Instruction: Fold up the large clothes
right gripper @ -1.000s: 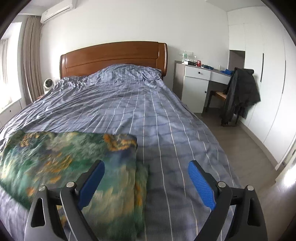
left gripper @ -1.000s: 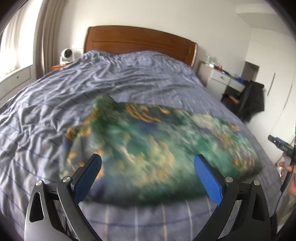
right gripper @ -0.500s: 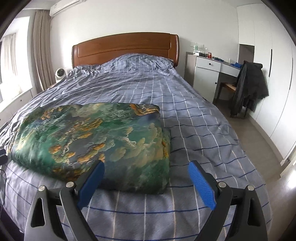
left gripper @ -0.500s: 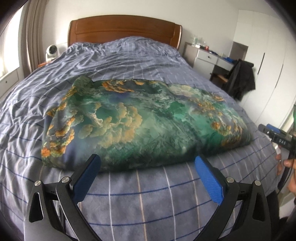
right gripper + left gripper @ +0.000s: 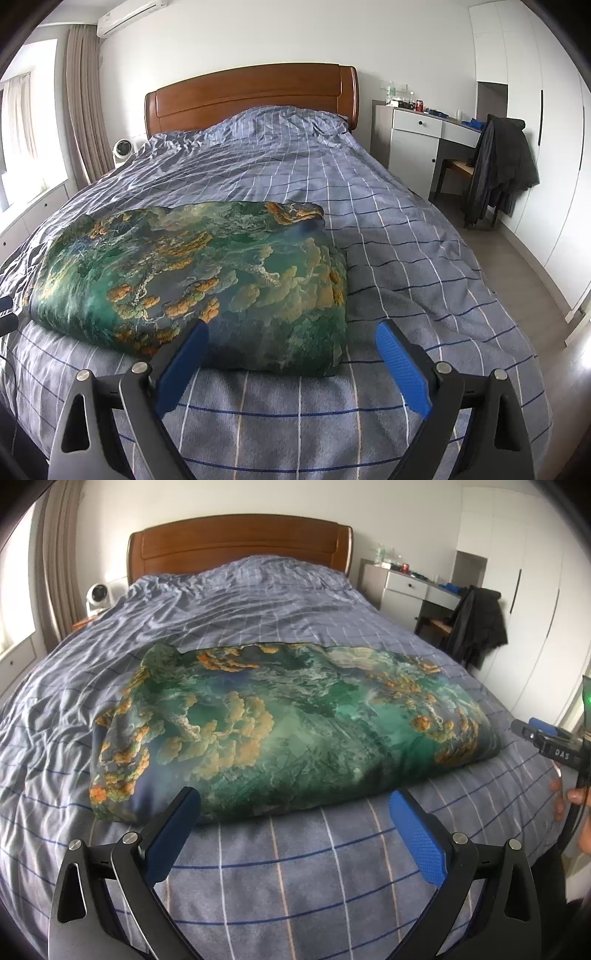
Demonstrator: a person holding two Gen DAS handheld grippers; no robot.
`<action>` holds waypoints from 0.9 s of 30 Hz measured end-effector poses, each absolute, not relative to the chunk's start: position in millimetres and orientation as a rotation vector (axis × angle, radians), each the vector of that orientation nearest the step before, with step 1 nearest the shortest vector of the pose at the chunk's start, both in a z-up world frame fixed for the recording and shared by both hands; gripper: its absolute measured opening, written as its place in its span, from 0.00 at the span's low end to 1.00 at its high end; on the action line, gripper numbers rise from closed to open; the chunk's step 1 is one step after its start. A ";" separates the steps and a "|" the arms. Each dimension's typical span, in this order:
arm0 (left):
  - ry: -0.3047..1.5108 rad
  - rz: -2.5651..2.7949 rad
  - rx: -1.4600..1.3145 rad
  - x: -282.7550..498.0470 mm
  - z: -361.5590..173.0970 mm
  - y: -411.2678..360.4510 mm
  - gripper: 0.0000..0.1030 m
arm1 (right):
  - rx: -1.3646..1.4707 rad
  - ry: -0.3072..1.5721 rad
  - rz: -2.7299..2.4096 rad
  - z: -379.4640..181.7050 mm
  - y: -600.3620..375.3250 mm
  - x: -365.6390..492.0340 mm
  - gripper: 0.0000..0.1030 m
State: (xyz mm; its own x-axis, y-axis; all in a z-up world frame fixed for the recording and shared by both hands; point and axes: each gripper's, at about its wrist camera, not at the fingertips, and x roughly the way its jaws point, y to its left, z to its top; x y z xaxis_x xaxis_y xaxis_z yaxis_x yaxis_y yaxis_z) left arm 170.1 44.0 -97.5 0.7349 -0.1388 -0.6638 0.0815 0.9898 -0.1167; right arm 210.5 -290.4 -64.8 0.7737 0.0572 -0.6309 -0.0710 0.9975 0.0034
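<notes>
A large green, blue and orange patterned garment (image 5: 288, 727) lies folded into a puffy rectangle near the foot of the bed; it also shows in the right wrist view (image 5: 199, 280). My left gripper (image 5: 293, 808) is open and empty, just short of the garment's near edge. My right gripper (image 5: 291, 336) is open and empty, in front of the garment's right near corner. The right gripper's tip (image 5: 546, 738) shows at the right edge of the left wrist view, held in a hand.
The bed has a blue checked duvet (image 5: 388, 229) and a wooden headboard (image 5: 251, 96). A white desk (image 5: 417, 140) and a chair with a dark jacket (image 5: 502, 166) stand to the right. A small white fan (image 5: 122, 151) sits at the left.
Both grippers have pulled back from the garment toward the foot of the bed. The garment, blurred and close a second ago, now lies still and folded.
</notes>
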 end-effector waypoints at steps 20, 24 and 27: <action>0.757 -0.144 -0.211 264.2 -55.6 67.6 0.99 | 0.021 0.692 0.051 -66.5 -299.3 216.1 0.91; 0.802 -0.215 -0.160 308.5 -68.0 32.3 0.99 | 0.054 0.692 0.061 -67.1 -303.8 213.2 0.91; 0.858 -0.200 -0.050 328.9 -92.2 3.7 0.99 | 0.058 0.696 0.070 -68.4 -303.6 211.7 0.91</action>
